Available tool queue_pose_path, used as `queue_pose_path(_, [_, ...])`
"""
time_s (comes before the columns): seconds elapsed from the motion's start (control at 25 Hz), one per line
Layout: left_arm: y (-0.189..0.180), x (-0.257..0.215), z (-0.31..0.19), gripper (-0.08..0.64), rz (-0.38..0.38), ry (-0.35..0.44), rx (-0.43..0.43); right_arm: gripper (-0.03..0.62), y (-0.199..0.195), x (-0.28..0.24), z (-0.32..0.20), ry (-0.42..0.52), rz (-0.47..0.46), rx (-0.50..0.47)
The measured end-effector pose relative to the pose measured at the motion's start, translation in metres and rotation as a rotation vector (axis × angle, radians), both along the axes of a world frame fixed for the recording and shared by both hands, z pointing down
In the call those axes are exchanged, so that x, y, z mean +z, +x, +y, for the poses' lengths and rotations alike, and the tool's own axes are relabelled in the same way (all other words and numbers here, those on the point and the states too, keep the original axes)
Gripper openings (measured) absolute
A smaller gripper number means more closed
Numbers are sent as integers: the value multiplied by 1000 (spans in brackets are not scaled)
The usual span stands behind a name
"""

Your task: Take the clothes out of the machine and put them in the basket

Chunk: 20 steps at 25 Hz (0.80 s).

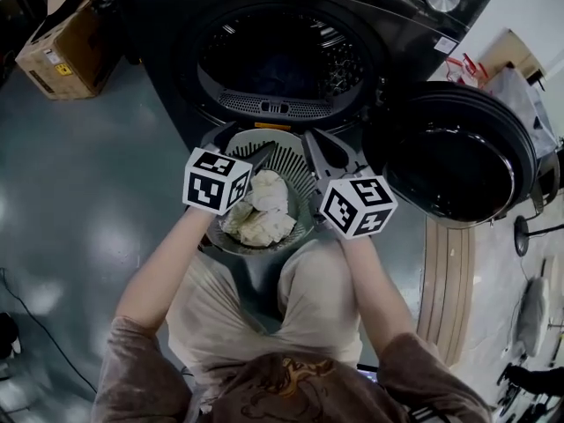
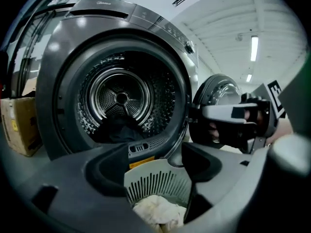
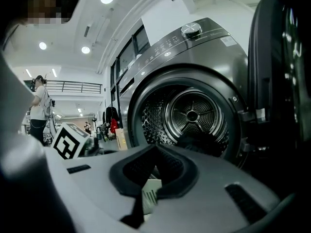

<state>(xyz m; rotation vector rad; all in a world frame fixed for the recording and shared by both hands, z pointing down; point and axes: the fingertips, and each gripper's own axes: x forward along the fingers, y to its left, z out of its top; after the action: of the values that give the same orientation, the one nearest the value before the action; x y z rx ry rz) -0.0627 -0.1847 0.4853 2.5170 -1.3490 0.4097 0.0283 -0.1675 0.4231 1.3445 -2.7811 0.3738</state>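
The dark washing machine (image 1: 176, 25) stands open, and a dark garment (image 2: 119, 130) lies in the bottom of its drum (image 3: 194, 115). Right below the opening sits a grey-green slatted basket (image 1: 291, 148) with white clothes (image 1: 264, 211) in it. My left gripper (image 1: 240, 145) hovers over the basket's left rim, open and empty. Between its jaws I see the basket wall (image 2: 155, 183) and the white clothes (image 2: 158, 210). My right gripper (image 1: 322, 144) hangs over the right rim. Its jaws (image 3: 155, 149) meet at the tips with nothing between them.
The round machine door (image 1: 458, 152) is swung open at the right, close to my right gripper. A cardboard box (image 1: 62, 47) stands on the floor left of the machine. A person (image 3: 39, 106) stands far off in the room.
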Motion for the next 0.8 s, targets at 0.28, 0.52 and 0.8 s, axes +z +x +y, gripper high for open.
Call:
queue_pose_path(0.28, [20, 19, -78, 337, -81, 32, 40, -3, 6, 5, -1, -13, 15, -16])
queue_pose_path(0.52, [20, 31, -145, 348, -161, 63, 43, -3, 15, 4, 1, -31, 2, -25])
queue_pose_path(0.8, [17, 46, -204, 351, -351, 86, 128, -3, 4, 4, 3, -47, 1, -78])
